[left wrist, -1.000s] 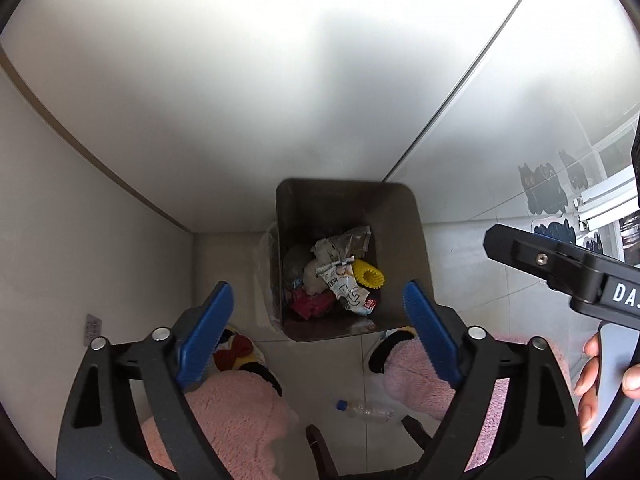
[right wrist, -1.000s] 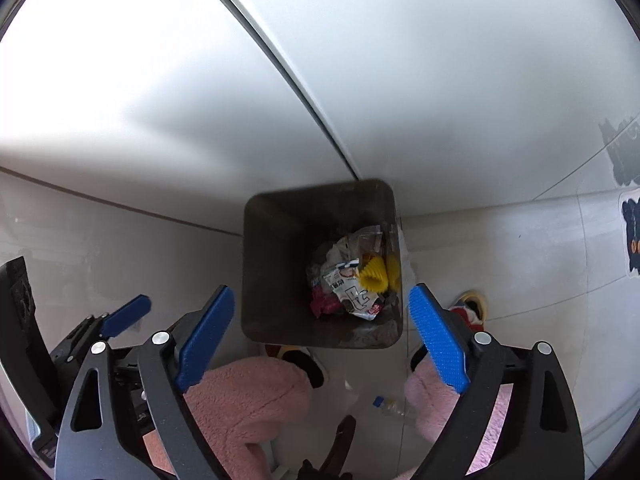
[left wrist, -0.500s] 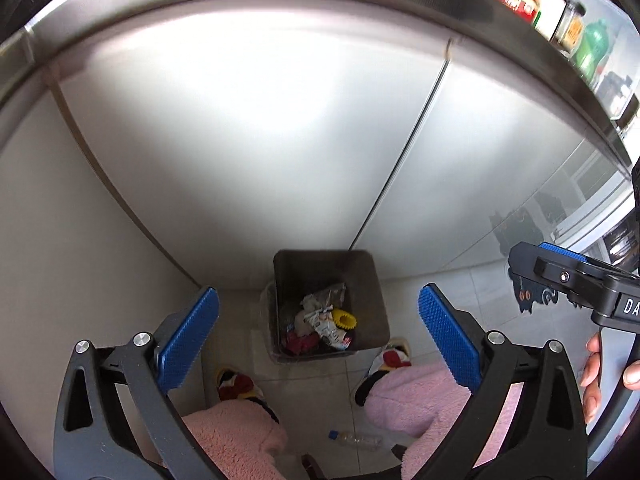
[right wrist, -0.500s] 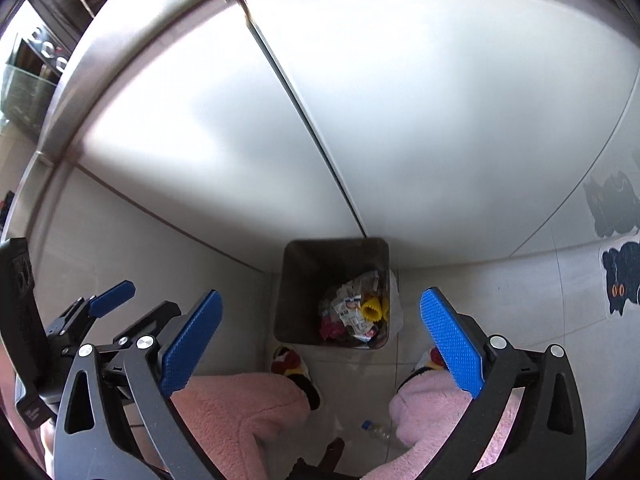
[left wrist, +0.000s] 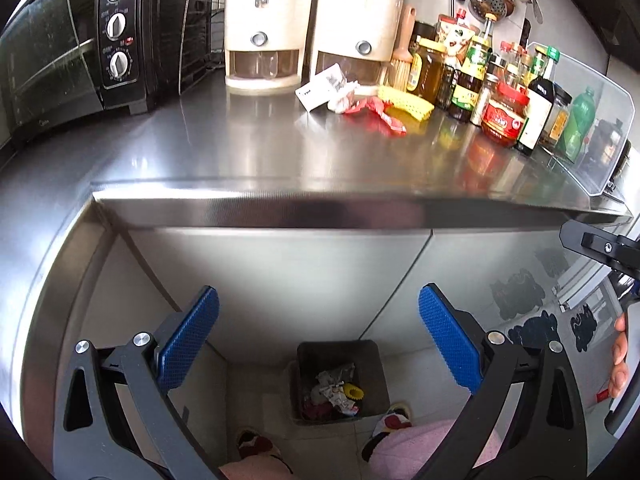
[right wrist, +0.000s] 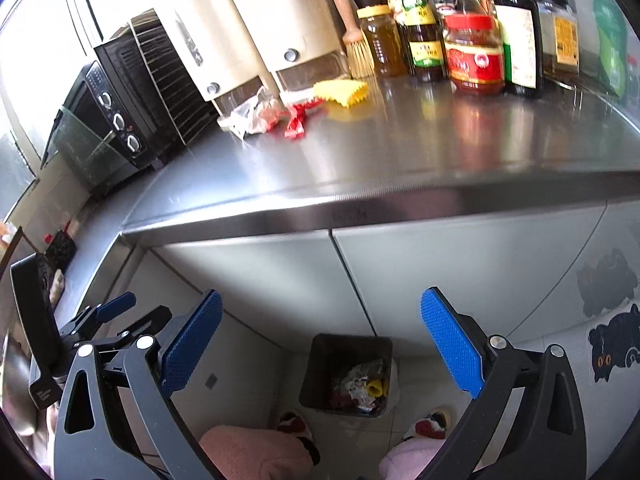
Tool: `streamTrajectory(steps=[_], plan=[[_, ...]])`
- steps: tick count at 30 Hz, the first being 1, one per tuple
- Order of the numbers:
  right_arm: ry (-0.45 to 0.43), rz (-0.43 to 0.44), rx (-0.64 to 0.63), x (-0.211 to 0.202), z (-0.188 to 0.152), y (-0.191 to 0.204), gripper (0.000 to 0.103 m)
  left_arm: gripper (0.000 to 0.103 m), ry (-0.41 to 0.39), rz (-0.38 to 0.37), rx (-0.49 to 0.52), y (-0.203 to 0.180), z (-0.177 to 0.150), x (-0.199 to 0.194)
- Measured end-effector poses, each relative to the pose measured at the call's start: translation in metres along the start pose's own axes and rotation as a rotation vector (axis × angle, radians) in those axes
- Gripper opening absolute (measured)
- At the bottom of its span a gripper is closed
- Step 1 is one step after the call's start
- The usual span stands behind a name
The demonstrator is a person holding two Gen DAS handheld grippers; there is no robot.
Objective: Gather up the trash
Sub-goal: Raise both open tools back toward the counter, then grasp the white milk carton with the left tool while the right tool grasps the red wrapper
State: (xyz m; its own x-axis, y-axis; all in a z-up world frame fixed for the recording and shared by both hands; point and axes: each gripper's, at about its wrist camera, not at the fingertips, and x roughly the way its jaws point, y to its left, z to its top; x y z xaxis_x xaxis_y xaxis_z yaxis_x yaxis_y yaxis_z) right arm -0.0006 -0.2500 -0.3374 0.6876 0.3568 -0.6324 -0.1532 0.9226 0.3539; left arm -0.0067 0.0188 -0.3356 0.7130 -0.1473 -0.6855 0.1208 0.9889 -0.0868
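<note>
A dark trash bin [left wrist: 372, 364] [right wrist: 320, 364] stands on the floor against the steel cabinet, with several scraps of trash inside. On the steel counter [left wrist: 240, 152] [right wrist: 360, 152] lie a white crumpled wrapper [left wrist: 328, 90] [right wrist: 252, 114], a red wrapper [left wrist: 376, 114] [right wrist: 298, 116] and a yellow ridged piece [left wrist: 406, 104] [right wrist: 346, 90]. My left gripper [left wrist: 318, 344] is open and empty, held in front of the cabinet below the counter edge. My right gripper [right wrist: 320, 344] is open and empty, beside the left one.
A black toaster oven [left wrist: 68, 52] [right wrist: 108, 120] stands at the counter's left. Two cream dispensers [left wrist: 304, 20] [right wrist: 240, 28] stand at the back. Many sauce bottles and jars [left wrist: 504, 80] [right wrist: 472, 32] crowd the back right. Pink slippers [left wrist: 420, 448] [right wrist: 256, 452] are on the floor by the bin.
Both grippers have risen and tilted up from over the bin. The counter top with its trash and bottles has come into view. The bin now looks small and low.
</note>
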Motion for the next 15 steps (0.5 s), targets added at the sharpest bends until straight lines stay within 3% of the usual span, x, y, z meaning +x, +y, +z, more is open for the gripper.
streamTrajectory(steps=[6, 15], plan=[[-0.024, -0.006, 0.005, 0.012, 0.057, 0.001, 0.100, 0.095, -0.055, 0.014, 0.002, 0.007, 0.059, 0.004], [-0.010, 0.029, 0.007, 0.053, 0.123, 0.009, 0.099, 0.093, -0.069, 0.024, 0.017, 0.011, 0.129, 0.050]])
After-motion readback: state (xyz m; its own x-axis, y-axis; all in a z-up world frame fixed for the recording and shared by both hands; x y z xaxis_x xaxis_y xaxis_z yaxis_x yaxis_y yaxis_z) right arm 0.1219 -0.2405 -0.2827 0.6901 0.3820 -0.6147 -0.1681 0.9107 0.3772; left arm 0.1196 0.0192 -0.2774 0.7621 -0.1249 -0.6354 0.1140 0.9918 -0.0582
